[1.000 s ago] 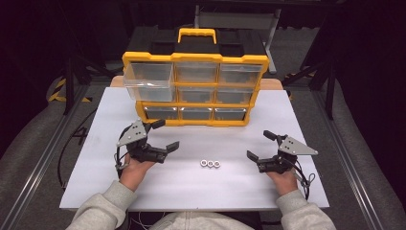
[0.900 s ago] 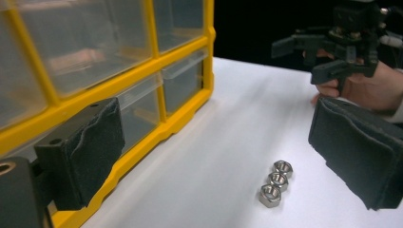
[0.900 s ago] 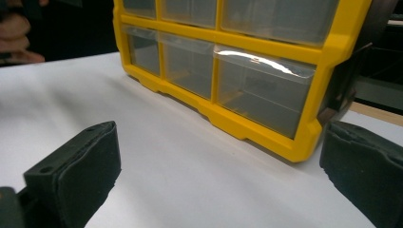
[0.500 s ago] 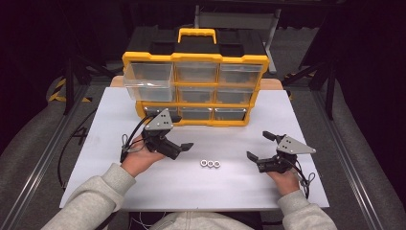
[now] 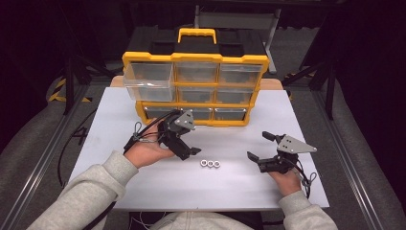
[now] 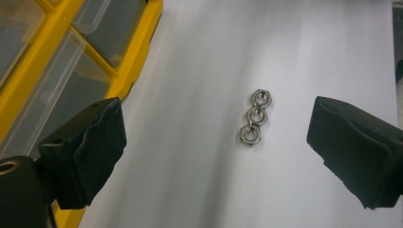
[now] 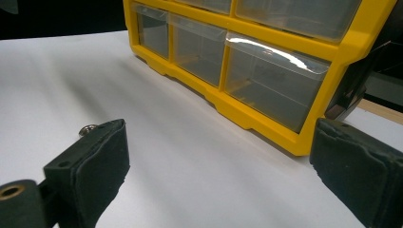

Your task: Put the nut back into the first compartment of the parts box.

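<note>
Status: pick-up not begun. The three nuts (image 6: 255,116) lie untouched on the white bench (image 5: 119,120), touching one another in a short row. In the left gripper view they sit ahead of my left tool (image 6: 216,147), between the lines of its two jaws and nearer the right-hand one. The jaws stand wide apart with nothing between them, and the tool hangs above the bench, clear of the nuts.

My right tool (image 5: 260,146) is well apart from the nuts, off to their far side from the left tool, its jaws likewise spread and empty. It points toward the yellow organiser (image 5: 194,86), whose lower drawers face it across bare bench.

Outstanding, as I judge it: closing in on the nuts, gripping, and placing them. One upper drawer (image 5: 148,81) of the organiser juts out, at the corner beyond my left tool, and is the likely destination; that is inference only.

Limits of inspection: in the right gripper view one nut (image 7: 89,128) peeks over the left jaw, the others being behind it. Drawer contents cannot be made out through the clear fronts. The nuts' thread and size are too small to tell.
</note>
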